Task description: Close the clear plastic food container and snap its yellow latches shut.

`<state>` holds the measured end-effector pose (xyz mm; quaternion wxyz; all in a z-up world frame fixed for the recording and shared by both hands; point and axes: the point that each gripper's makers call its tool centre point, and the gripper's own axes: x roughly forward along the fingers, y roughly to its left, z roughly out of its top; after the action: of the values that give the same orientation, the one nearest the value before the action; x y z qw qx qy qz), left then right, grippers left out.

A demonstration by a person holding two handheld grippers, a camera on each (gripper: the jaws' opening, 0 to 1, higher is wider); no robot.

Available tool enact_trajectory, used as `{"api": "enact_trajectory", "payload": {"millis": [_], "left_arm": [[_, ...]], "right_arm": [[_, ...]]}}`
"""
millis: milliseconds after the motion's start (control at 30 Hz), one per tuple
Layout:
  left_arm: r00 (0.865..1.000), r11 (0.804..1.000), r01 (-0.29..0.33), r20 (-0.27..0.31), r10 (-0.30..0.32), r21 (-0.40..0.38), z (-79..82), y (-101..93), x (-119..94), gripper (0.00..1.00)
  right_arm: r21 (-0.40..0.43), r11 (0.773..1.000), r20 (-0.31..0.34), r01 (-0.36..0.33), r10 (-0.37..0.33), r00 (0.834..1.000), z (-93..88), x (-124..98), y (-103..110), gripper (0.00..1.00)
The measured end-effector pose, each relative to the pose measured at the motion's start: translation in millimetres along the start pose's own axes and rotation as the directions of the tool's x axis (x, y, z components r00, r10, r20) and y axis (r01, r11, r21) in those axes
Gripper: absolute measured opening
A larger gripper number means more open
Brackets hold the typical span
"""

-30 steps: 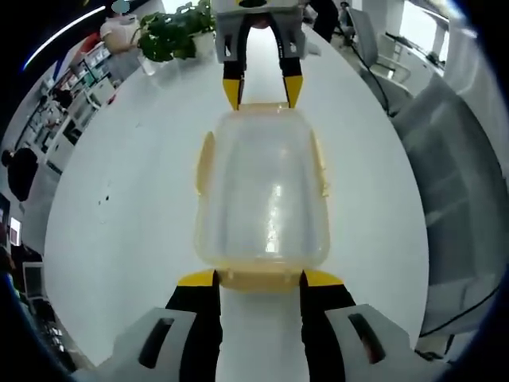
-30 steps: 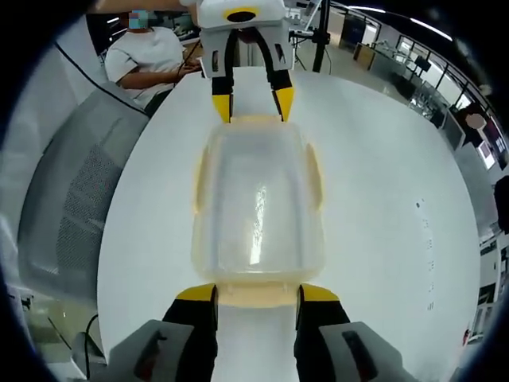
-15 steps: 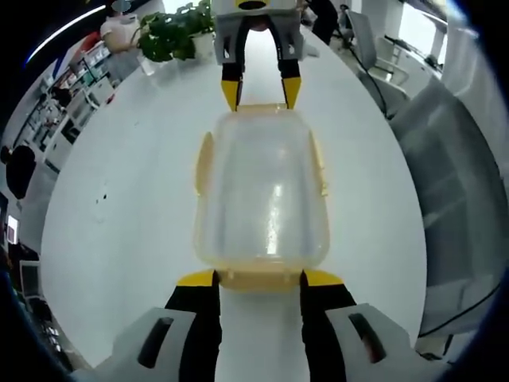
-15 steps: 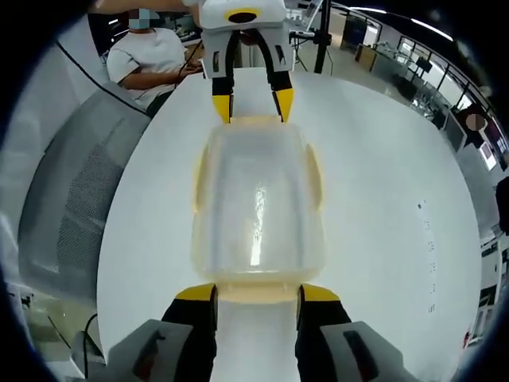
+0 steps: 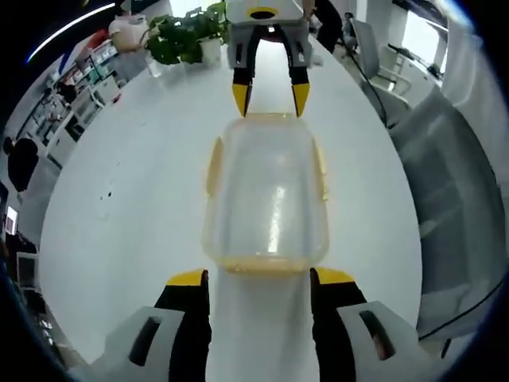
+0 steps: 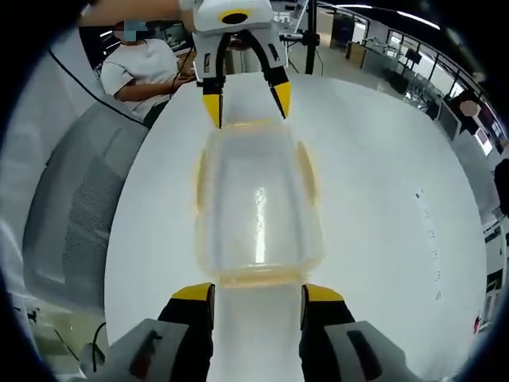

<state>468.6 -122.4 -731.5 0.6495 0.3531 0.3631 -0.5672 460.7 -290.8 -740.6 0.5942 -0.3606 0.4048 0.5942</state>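
A: Where did we have the clear container?

B: On the white table, lying lengthwise between our grippers, one short end towards each.

A: And the jaws?

B: Both spread, gripping nothing. Our left gripper sat just short of its near-end latch; our right gripper faced the opposite end, about equally near. The long-side latches looked flat against the walls.

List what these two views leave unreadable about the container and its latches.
- Whether the yellow latches on the clear container are snapped: they blur into the lid edge in both views.
- Container contents: glare on the lid hides the inside.
- Whether the left tongs or right tongs touch the end latches: the container's rim covers the contact.
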Motion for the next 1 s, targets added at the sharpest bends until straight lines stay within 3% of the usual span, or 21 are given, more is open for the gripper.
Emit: {"api": "enact_trajectory", "payload": {"millis": [400,667,733,833,1000], "left_arm": [[0.999,1.0,-0.013,-0.038,0.012,-0.02,-3.4,-4.9,1.8,0.42],[0.998,0.995,-0.037,-0.051,0.032,-0.093,-6.0,-2.2,-0.1,0.41],[0.997,0.989,-0.057,-0.052,0.051,-0.138,-5.7,-0.1,-2.0,0.37],[0.997,0.984,-0.059,-0.061,0.05,-0.166,-7.2,-2.1,-1.7,0.39],[0.996,0.97,-0.074,-0.062,0.061,-0.231,-9.4,-1.3,-2.7,0.35]], "right_arm": [[0.055,0.998,-0.024,-0.002,0.004,1.0,0.9,-1.4,5.2,0.4],[0.132,0.991,-0.036,0.003,0.002,0.999,4.8,-3.7,5.1,0.36],[0.148,0.989,-0.038,0.002,0.004,0.999,6.6,-4.1,5.8,0.36],[0.216,0.976,-0.037,-0.005,0.013,0.999,8.3,-3.5,7.1,0.35],[0.257,0.966,-0.033,-0.01,0.019,0.999,10.9,-2.3,9.3,0.39]]}}
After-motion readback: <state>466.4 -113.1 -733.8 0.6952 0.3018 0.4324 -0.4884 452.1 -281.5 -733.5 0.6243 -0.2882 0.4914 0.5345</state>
